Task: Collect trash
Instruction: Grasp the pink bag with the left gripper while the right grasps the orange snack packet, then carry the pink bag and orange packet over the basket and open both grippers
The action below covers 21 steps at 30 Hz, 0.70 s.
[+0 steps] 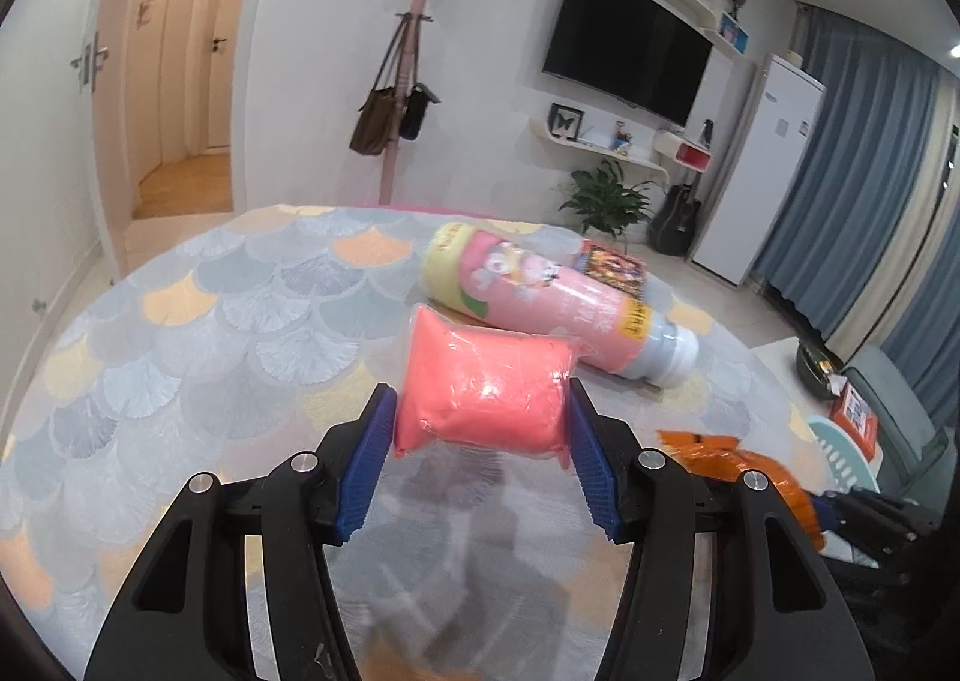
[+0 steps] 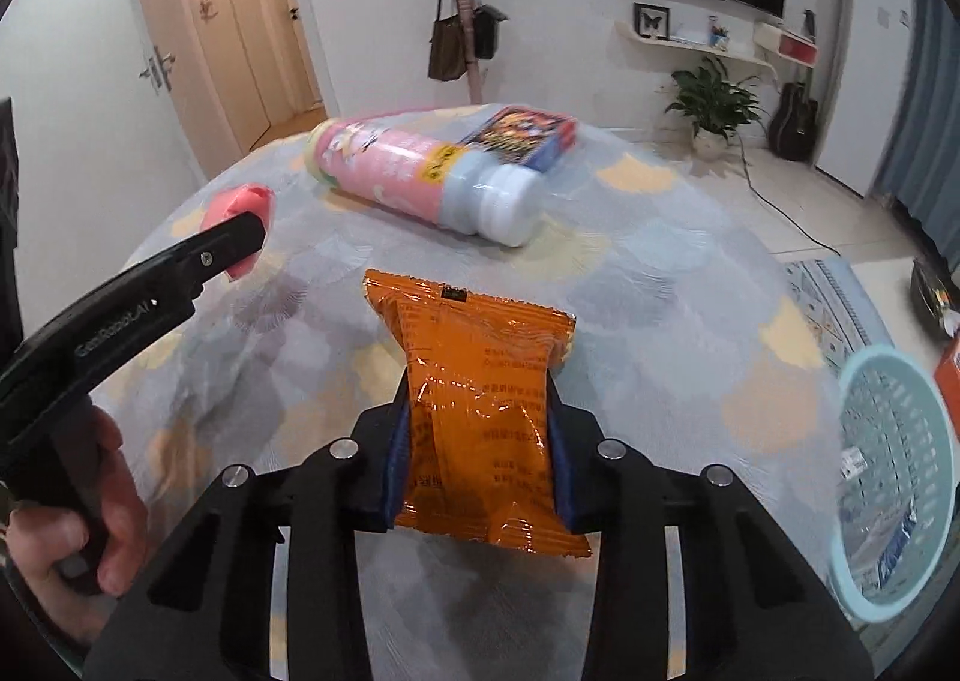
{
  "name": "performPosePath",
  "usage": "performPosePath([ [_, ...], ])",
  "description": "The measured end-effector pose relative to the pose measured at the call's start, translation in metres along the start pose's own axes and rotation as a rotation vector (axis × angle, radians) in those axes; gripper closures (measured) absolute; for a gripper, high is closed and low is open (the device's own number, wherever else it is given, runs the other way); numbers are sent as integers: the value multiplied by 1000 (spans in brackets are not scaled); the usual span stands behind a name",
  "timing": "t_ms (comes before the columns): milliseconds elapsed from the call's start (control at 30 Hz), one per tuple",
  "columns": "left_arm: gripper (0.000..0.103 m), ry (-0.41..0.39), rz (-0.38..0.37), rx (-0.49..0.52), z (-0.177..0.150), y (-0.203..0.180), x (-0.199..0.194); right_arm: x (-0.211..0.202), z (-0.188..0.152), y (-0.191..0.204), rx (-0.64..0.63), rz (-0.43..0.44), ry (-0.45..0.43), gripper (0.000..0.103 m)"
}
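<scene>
Here, left tool (image 1: 480,441) clamping pink packet (image 1: 486,387), right tool (image 2: 480,441) pinching orange packet (image 2: 480,411).

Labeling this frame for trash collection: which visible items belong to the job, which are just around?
Job: pink packet in left gripper; orange packet in right gripper; blue basket; pink bottle; printed packet.

Around: TV, plant, guitar, hanging bags.

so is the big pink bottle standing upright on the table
No, the pink bottle lies on its side on the table, white cap end toward the right.
</scene>
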<state>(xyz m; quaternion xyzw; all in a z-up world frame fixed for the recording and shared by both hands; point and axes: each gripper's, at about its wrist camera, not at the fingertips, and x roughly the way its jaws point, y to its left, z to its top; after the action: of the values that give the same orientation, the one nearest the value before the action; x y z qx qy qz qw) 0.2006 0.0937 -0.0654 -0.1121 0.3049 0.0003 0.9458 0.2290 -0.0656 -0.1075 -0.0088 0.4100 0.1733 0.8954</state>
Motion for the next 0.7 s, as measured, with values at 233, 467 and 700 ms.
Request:
performPosePath([
  [233,49,-19,-53,83,4,-37,-14,-52,-4,-47,113,-62,-37,69],
  [467,49,-42,-147,141,13,-85,-35,-95,-15,-116,276,-92,-103,69],
  [700,49,-54,-239,238,21,-153,-39,-130,-24,-176,390,-152,-170,69],
])
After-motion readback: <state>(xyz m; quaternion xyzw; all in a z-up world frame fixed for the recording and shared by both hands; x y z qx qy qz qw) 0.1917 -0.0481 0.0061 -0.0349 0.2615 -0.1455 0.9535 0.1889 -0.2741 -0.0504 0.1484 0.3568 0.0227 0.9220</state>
